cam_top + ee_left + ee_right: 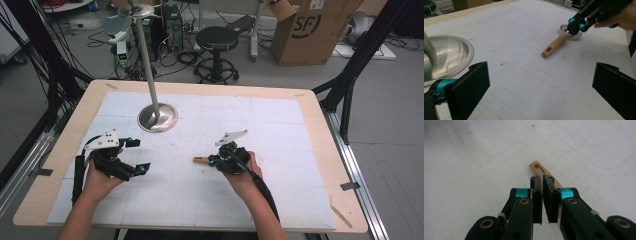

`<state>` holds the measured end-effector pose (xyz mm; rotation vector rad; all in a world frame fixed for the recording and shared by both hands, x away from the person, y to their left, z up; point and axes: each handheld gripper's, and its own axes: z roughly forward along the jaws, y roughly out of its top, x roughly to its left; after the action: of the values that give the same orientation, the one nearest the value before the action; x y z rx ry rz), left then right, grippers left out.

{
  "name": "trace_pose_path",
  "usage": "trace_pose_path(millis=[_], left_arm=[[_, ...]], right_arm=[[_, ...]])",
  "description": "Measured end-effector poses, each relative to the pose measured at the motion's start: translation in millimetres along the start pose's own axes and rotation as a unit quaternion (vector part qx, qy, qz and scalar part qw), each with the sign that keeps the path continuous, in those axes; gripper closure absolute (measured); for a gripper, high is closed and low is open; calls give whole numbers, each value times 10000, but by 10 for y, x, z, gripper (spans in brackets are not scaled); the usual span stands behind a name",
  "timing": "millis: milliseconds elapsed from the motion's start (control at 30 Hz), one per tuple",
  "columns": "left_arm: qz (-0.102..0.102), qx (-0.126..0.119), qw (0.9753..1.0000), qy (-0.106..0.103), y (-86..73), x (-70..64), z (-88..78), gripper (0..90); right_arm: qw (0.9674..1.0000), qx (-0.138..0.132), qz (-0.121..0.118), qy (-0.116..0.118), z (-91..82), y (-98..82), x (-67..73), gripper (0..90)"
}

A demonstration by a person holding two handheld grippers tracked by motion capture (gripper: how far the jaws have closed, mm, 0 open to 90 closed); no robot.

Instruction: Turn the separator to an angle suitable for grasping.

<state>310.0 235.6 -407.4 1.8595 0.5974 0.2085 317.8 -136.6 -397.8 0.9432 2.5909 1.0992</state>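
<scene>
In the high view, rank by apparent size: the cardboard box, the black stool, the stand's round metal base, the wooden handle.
1. cardboard box, though it sits farther away
2. black stool, also farther away
3. round metal base
4. wooden handle, partly hidden under the right claw

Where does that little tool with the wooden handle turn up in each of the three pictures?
High view: the wooden-handled tool lies mid-table, poking out left of the right gripper.
Left gripper view: upper right of centre, handle slanting down-left from that gripper.
Right gripper view: centre, the slotted handle end showing past the nearly closed jaws.
Shared landmark: the white gridded mat.
</scene>
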Motion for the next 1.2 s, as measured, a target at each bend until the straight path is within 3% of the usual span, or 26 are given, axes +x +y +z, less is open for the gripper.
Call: trace_pose_path(millis=[167, 300, 367, 467, 800, 900, 933, 1033, 1200], left_arm=[[11, 58, 10000, 1, -6, -5, 21, 18], [-1, 41, 10000, -38, -7, -14, 33, 18], [-18, 43, 10000, -57, -11, -12, 40, 18], [-23, 66, 9999, -87, -16, -12, 47, 18], [-17, -20, 9999, -100, -6, -9, 28, 18], [-17, -74, 9999, -121, 2, -14, 16, 18], [-22, -88, 9998, -149, 3, -8, 14, 18], [-34, -81, 9999, -146, -1, 2, 28, 18], [-24, -97, 9998, -190, 7, -1, 36, 18]], right_arm=[[9991, -390, 181, -40, -331, -148, -134, 849], [9981, -600, 8, 122, -463, -242, -151, 833], [9979, -647, 24, 80, -502, -289, -149, 823], [9964, -839, 45, 105, -548, -354, -160, 818], [9935, -1103, -30, 270, -650, -415, -143, 750], [9936, -1107, -27, 223, -653, -419, -146, 708], [9926, -1190, -7, 241, -657, -421, -152, 636], [9907, -1320, -12, 341, -657, -420, -166, 617], [9912, -1288, -22, 296, -646, -429, -201, 538]])
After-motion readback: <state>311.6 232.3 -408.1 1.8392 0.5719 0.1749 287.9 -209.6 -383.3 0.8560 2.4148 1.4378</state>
